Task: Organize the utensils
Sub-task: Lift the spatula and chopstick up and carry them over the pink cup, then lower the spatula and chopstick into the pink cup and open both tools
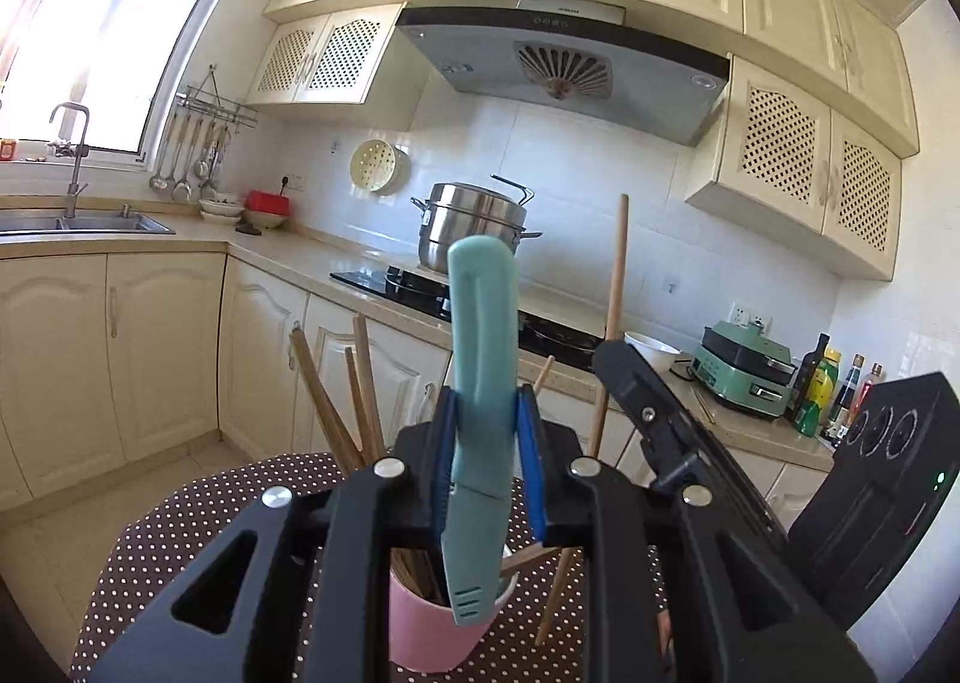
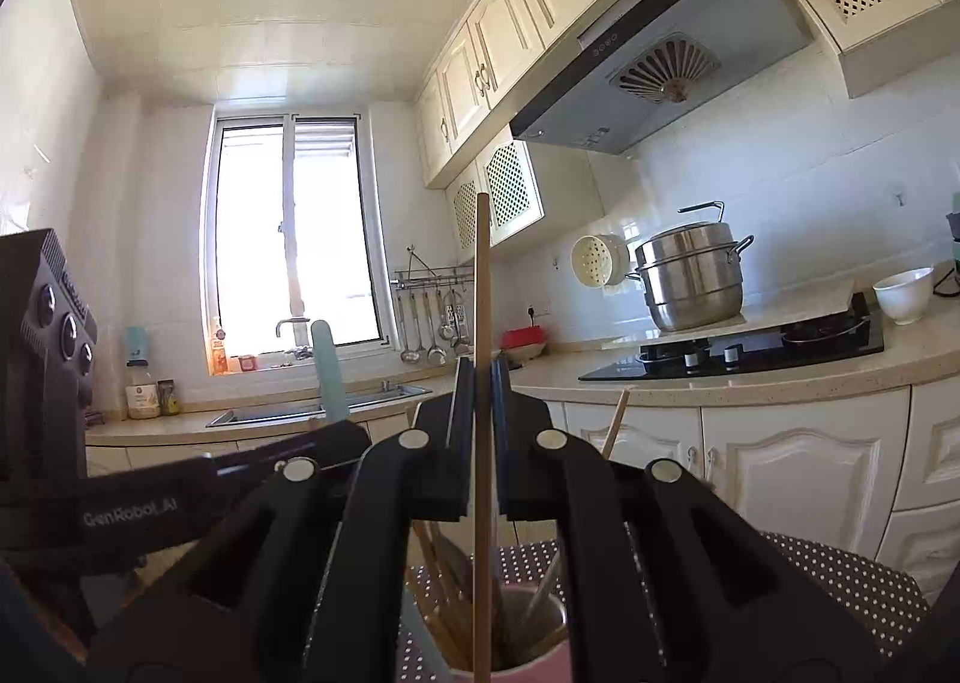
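The left tool [image 1: 487, 431] grasped a teal utensil [image 1: 480, 359] above the pink cup [image 1: 432, 623]; the right tool [image 2: 483, 383] grasped a wooden stick [image 2: 482, 287].

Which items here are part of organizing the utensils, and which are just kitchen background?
Job items:
- teal plastic-handled utensil, clamped in the left gripper
- thin wooden stick, pinched by the right gripper
- pink cup holding wooden chopsticks

Background:
- stainless steel steamer pot
- white bowl
- green countertop appliance
- hanging ladles
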